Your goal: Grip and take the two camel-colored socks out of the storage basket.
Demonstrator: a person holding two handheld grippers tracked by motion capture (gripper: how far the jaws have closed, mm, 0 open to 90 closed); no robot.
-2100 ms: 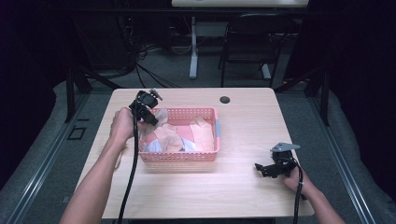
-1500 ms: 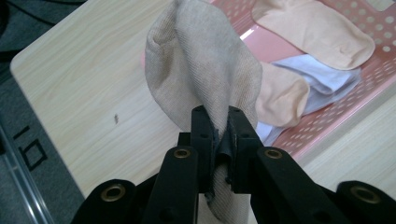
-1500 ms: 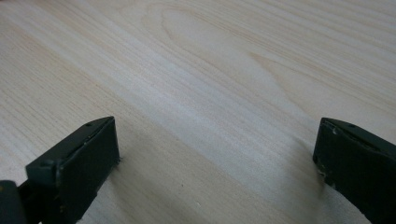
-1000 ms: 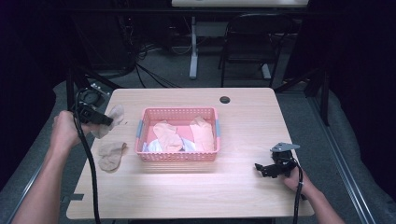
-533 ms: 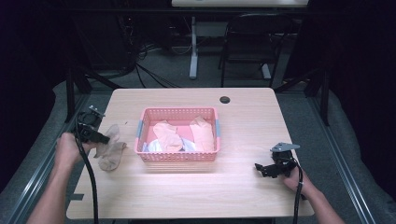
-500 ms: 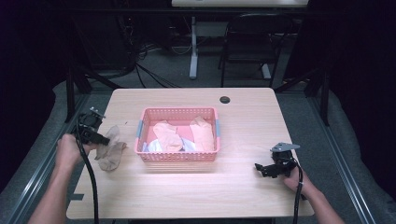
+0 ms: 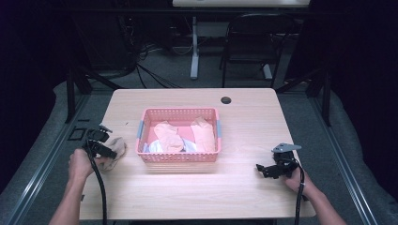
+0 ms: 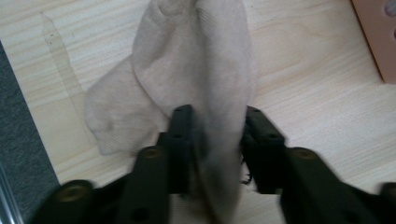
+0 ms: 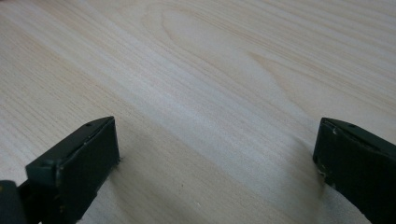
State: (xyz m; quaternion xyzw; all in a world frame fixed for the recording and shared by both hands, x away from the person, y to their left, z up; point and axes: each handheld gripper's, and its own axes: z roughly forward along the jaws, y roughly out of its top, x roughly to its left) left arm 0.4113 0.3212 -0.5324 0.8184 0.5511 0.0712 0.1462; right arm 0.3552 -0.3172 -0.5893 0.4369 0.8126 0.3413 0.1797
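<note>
A beige sock (image 8: 196,60) lies on the light wooden table (image 7: 244,126), left of the pink basket (image 7: 178,157). It runs between the jaws of my left gripper (image 8: 215,116), which have just been opening and stand loosely around it. A second beige sock (image 8: 112,116) lies beneath it, to its left. In the high view the left gripper (image 7: 111,153) is low at the table's left edge over the socks (image 7: 116,147). My right gripper (image 7: 259,168) rests near the front right; in its own view the right gripper (image 9: 217,144) is open over bare wood.
The basket holds several pale pink and light pieces of cloth (image 7: 169,136). A black round grommet (image 7: 226,100) sits at the far edge of the table. A dark chair (image 7: 248,42) and cables stand beyond the table.
My left gripper carried the sock from the basket out to the left, then sank to the table onto the sock lying there, and its jaws parted. The right gripper stayed still.
</note>
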